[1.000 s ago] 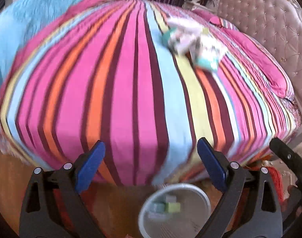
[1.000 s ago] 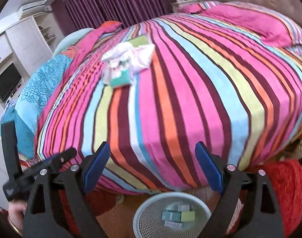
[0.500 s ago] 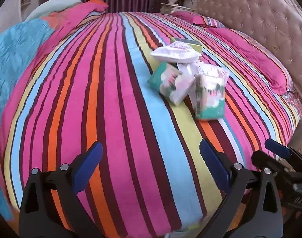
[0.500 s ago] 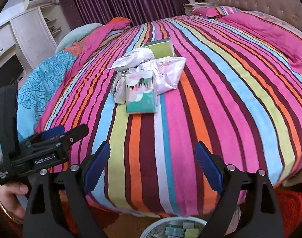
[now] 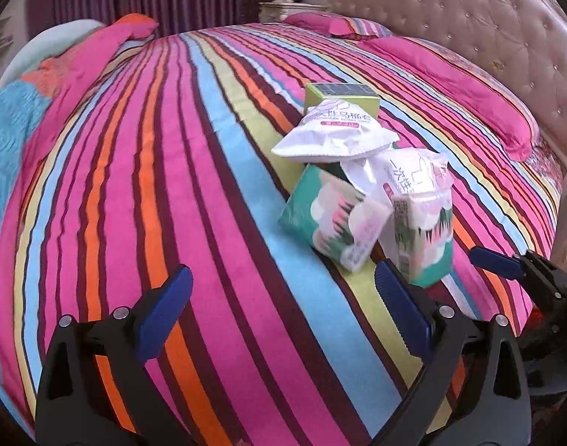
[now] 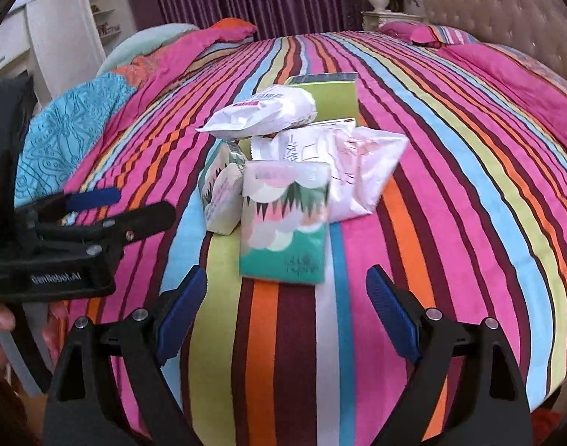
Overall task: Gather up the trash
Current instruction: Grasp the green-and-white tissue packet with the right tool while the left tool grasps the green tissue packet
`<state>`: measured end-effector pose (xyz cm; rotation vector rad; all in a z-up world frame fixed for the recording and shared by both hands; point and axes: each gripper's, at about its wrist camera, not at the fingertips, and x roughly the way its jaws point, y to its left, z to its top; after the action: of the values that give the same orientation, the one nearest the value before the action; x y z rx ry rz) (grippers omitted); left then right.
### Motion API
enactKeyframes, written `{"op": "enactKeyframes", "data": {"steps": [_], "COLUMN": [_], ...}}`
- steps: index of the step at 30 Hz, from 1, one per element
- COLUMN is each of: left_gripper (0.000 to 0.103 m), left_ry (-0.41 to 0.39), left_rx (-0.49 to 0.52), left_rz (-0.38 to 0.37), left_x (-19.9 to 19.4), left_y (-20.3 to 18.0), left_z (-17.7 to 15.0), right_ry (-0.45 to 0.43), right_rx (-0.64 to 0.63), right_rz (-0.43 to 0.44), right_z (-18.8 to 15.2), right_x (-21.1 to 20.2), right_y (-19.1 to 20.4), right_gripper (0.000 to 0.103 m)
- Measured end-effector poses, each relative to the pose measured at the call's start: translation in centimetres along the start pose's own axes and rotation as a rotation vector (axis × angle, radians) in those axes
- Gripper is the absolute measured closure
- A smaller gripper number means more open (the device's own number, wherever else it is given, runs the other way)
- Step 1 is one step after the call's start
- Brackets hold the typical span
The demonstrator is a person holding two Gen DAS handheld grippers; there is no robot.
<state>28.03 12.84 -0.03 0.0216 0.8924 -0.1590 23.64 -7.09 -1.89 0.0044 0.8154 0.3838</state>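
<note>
The green box (image 6: 329, 93) hides behind white bags (image 6: 268, 113) at twelve o'clock. Both grippers (image 5: 283, 299) (image 6: 287, 299) gape empty.

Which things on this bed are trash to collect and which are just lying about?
Trash:
- green tissue pack
- second tissue pack
- white wrapper
- pink-printed white pack
- green box

Just lying about:
- pink pillow
- blue blanket
</note>
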Motion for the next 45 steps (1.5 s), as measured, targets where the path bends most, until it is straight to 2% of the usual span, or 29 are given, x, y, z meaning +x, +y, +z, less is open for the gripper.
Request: {"op": "enactKeyframes", "data": {"steps": [3, 9, 19, 24, 30, 32, 34, 36, 37, 42, 45], "left_gripper": [0.008, 0.008, 0.008, 0.008, 0.008, 0.008, 0.008, 0.012, 0.022, 0.025, 0.025], "left_ry": [0.001, 0.020, 0.048, 0.066, 0.082, 0.109, 0.108, 0.101, 0.098, 0.054, 0.027], "left_rx": [0.017, 0.063, 0.154, 0.209, 0.198, 0.149, 0.075, 0.016, 0.001, -0.061, -0.113], "left_rz": [-0.033, -0.065, -0.123, -0.114, -0.084, -0.086, -0.099, -0.106, -0.111, -0.059, -0.075], "left_x": [0.7, 2.3, 4.3, 5.6, 7.3, 7.9, 8.1, 8.1, 8.0, 6.9, 5.7], "left_y": [0.2, -0.3, -1.8, -2.5, -2.6, -2.3, -1.5, -1.2, -1.2, -1.4, -1.3], "left_z": [0.8, 1.9, 3.4, 4.0, 4.6, 4.5, 4.5, 4.2, 3.9, 2.5, 1.7], "right_ry": [-0.015, 0.012, 0.051, 0.067, 0.063, 0.058, 0.052, 0.051, 0.054, 0.054, 0.041], "right_rx": [-0.007, -0.007, 0.005, 0.048, 0.035, 0.018, 0.019, 0.036, 0.052, 0.122, 0.131], "right_rz": [-0.020, -0.010, -0.071, -0.049, -0.048, -0.065, -0.057, -0.041, -0.023, 0.035, 0.032], "right_z": [0.6, 1.8, 2.3, 2.3, 2.7, 2.8, 2.9, 2.8, 2.7, 2.1, 1.7], "right_x": [0.6, 2.1, 2.6, 2.8, 3.2, 3.3, 3.2, 3.0, 2.9, 1.8, 0.5], "right_y": [-0.2, -1.1, -3.6, -4.9, -4.2, -3.9, -4.0, -4.3, -4.5, -5.9, -6.5], "right_gripper": [0.020, 0.020, 0.020, 0.020, 0.021, 0.023, 0.047, 0.050, 0.051, 0.052, 0.052]}}
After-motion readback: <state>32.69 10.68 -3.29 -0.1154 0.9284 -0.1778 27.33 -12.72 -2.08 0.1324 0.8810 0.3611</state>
